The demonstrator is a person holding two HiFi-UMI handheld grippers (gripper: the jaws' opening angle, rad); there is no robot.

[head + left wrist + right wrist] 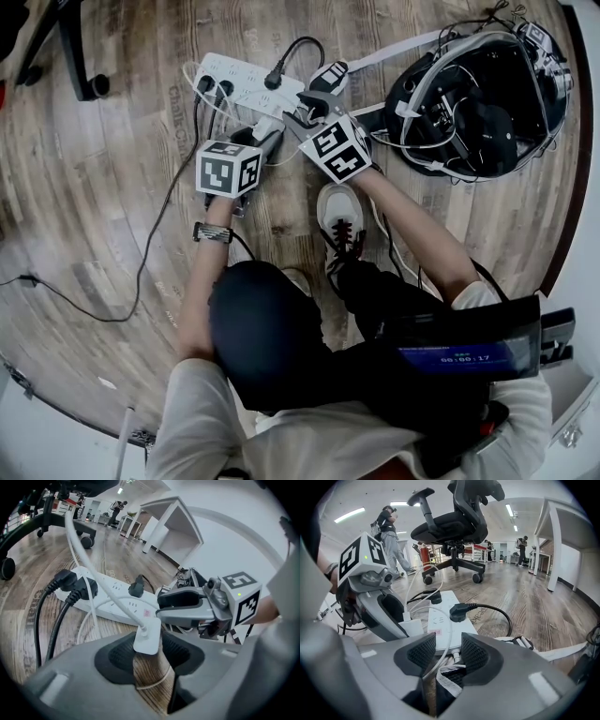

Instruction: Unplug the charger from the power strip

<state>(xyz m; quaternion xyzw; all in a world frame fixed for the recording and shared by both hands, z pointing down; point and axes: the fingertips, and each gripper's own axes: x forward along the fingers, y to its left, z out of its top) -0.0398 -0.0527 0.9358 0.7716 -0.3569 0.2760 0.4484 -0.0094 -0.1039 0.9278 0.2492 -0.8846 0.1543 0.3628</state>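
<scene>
Charger (269, 128) unplugged, in head view on the wooden floor (112, 187) just beside the power strip (234, 82), at the tips of the left tool (263, 139). In left gripper view, between that tool's wide jaws, not pinched. In right gripper view, right tool (443, 645) wide too, tips at the strip's end.

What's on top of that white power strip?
Three black plugs and a draped white cable. In the head view, the right hand-held gripper covers the near end of the strip.
</scene>
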